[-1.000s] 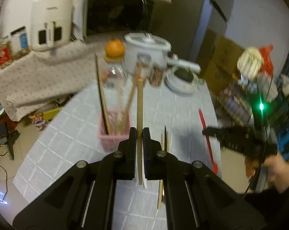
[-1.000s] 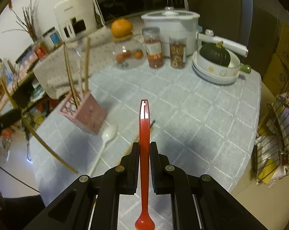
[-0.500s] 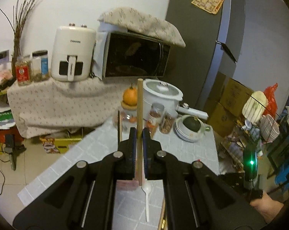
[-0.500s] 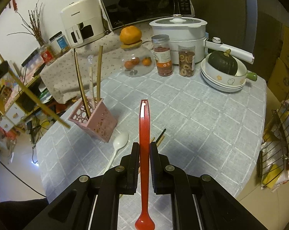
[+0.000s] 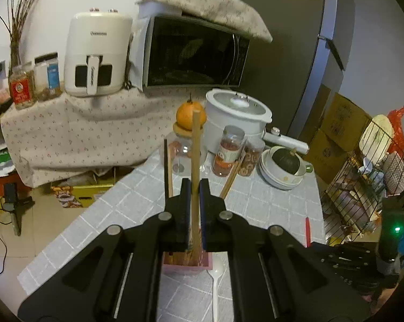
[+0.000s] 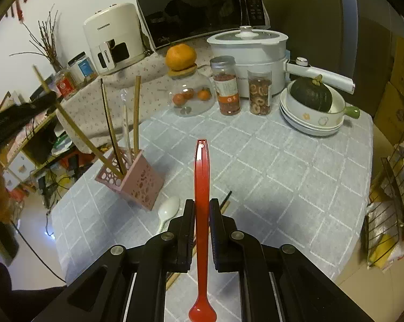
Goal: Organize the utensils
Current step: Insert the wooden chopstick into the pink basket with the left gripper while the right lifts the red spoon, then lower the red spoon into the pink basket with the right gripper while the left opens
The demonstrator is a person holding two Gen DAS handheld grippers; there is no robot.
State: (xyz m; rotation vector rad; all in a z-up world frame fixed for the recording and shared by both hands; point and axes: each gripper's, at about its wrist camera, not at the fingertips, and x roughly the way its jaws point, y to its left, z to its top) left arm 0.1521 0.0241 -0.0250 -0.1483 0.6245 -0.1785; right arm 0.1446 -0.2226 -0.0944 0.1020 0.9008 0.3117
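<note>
Chopstick [image 5: 196,161] (wooden) in left gripper [image 5: 193,185]

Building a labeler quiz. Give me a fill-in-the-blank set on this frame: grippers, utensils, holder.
1. The left gripper is shut on a wooden ____ whose lower end sits in the pink holder.
2. The right gripper is shut on a ____ spoon.
3. The white spoon lies on the ____, beside the holder.
4. An orange sits on top of the glass ____.

Missing words: chopstick; red; tablecloth; jar
</note>
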